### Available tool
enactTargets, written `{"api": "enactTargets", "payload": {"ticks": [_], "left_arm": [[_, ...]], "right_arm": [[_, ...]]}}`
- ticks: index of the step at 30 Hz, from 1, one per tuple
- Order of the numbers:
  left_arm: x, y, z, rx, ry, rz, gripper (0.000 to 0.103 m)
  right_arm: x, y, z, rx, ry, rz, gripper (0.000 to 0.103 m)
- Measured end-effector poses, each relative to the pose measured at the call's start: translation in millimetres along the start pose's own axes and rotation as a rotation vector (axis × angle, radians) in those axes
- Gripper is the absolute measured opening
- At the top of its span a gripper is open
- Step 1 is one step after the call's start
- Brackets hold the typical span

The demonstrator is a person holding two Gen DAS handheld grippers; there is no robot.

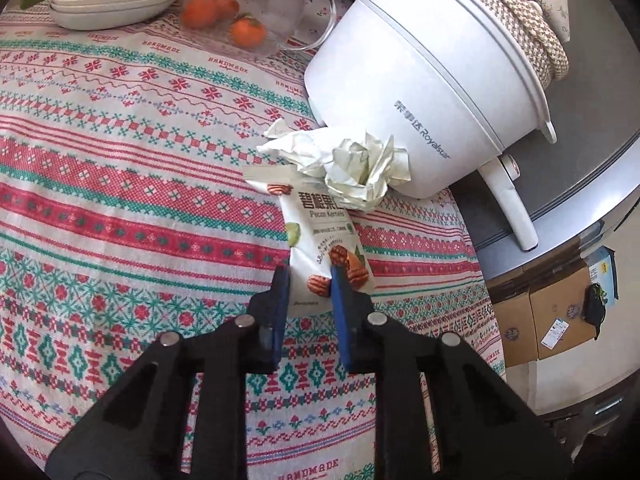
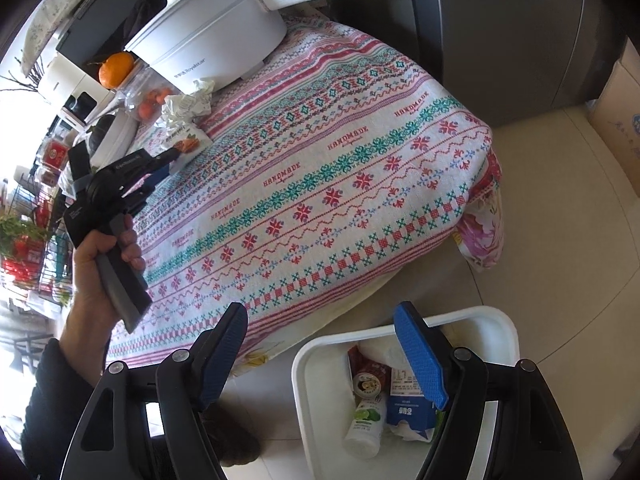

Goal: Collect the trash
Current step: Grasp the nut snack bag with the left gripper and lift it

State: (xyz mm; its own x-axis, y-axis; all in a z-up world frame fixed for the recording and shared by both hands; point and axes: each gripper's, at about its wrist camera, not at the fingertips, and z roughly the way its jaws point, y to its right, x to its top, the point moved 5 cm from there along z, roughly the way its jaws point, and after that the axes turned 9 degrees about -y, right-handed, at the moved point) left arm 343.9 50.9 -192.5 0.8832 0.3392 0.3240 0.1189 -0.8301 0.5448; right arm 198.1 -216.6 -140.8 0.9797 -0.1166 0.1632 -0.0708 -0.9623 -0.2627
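Note:
A white pecan-kernel snack packet (image 1: 320, 232) lies on the patterned tablecloth (image 1: 120, 184), with crumpled paper (image 1: 360, 168) at its far end against the white pot. My left gripper (image 1: 308, 276) has its blue pads on either side of the packet's near end, jaws narrow; contact is unclear. In the right wrist view the left gripper (image 2: 166, 160) shows at the packet (image 2: 186, 140), beside the crumpled paper (image 2: 188, 106). My right gripper (image 2: 320, 340) is open and empty, above the white trash bin (image 2: 316, 360) on the floor, which holds a bottle, a carton and wrappers.
A white Royalstar electric pot (image 1: 420, 92) with a long handle stands at the table's far right. A glass container with oranges (image 1: 240, 20) and stacked white dishes (image 1: 116, 0) sit at the back. Cardboard boxes (image 1: 540, 320) stand on the floor past the table edge.

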Motion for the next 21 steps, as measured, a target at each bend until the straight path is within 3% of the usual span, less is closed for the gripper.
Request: {"api": "enactTargets", "payload": {"ticks": [11,15,21], "left_arm": [[-28.6,-6.1,-81.9,0.168,-0.054,0.191,0.017],[-36.3,-14.7,-111.8,0.241,-0.037,0.253,0.017],[-34.2,-37.0,-156.7,0.32,0.014,0.313,0.017]], "right_arm": [[2.1,-17.6,-1.3,-0.069,0.058,-0.044,0.077],[16.1,-49.8,-4.5,-0.09,0.142,-0.081,0.077],[55.0,-112.1,20.1,-0.046,0.226,-0.113,0.077]]}}
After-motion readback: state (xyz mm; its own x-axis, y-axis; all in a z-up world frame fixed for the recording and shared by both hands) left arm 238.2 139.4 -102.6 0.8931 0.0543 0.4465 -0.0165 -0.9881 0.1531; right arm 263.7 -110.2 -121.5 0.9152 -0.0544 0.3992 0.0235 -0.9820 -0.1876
